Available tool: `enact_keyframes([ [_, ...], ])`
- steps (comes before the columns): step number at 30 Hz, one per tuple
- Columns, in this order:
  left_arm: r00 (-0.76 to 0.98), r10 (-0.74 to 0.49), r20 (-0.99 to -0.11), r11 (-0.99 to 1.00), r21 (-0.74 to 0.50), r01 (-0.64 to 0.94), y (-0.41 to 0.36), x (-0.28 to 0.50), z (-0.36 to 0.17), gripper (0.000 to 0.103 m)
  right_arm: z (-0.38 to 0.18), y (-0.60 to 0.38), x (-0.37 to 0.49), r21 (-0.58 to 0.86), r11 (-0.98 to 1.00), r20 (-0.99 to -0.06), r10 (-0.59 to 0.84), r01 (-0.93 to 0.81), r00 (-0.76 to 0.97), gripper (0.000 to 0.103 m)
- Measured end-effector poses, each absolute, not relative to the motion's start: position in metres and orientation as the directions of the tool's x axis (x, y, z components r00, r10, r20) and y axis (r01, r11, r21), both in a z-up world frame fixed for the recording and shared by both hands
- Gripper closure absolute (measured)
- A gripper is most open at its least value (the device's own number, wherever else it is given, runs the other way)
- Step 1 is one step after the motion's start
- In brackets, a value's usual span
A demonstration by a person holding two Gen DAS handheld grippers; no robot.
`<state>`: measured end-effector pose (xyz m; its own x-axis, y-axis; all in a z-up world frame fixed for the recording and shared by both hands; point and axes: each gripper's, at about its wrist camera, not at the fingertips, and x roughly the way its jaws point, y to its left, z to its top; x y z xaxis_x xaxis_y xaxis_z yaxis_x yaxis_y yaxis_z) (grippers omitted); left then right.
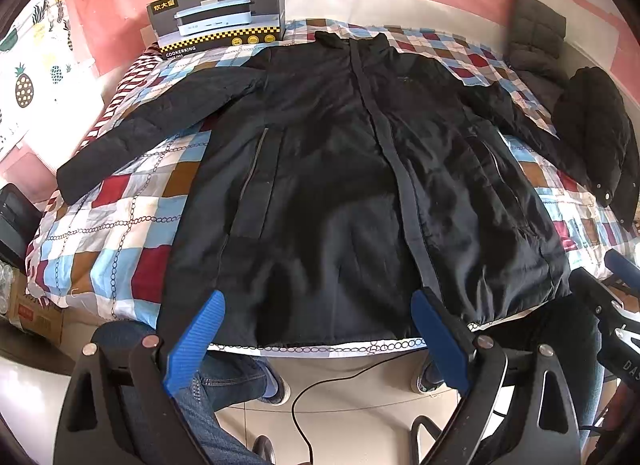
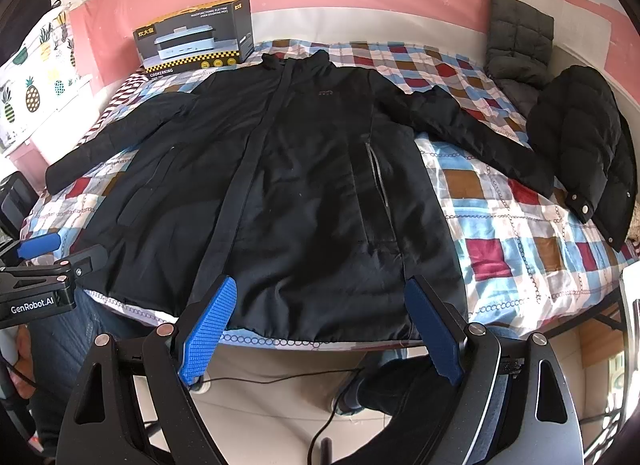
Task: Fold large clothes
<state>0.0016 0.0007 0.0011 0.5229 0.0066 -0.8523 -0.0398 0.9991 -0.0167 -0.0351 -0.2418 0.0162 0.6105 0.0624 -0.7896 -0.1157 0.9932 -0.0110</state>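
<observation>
A large black coat (image 1: 328, 169) lies flat and face up on a checked bedspread (image 1: 120, 221), collar toward the wall, both sleeves spread out, hem at the near bed edge. It also shows in the right wrist view (image 2: 304, 193). My left gripper (image 1: 318, 305) is open and empty, hovering above the coat's hem. My right gripper (image 2: 320, 301) is open and empty too, above the hem further right. The left gripper's blue fingers (image 2: 40, 245) show at the left edge of the right wrist view.
A cooking-pot box (image 1: 218, 13) stands at the bed's far left by the pink wall. A second black puffer jacket (image 2: 584, 145) and a grey quilted cushion (image 2: 516, 41) lie at the right. A cable (image 1: 320, 389) and the person's feet are on the floor below.
</observation>
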Motion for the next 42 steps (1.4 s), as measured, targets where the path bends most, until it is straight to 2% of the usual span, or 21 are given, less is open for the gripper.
enact_keyframes([
  [42,0.524,0.0,-0.852,0.999,-0.023,-0.037,0.0028,-0.0019,-0.0005,0.007,0.0185,-0.2384,-0.0361,-0.016,0.993,-0.789,0.062,-0.121,0.611,0.017],
])
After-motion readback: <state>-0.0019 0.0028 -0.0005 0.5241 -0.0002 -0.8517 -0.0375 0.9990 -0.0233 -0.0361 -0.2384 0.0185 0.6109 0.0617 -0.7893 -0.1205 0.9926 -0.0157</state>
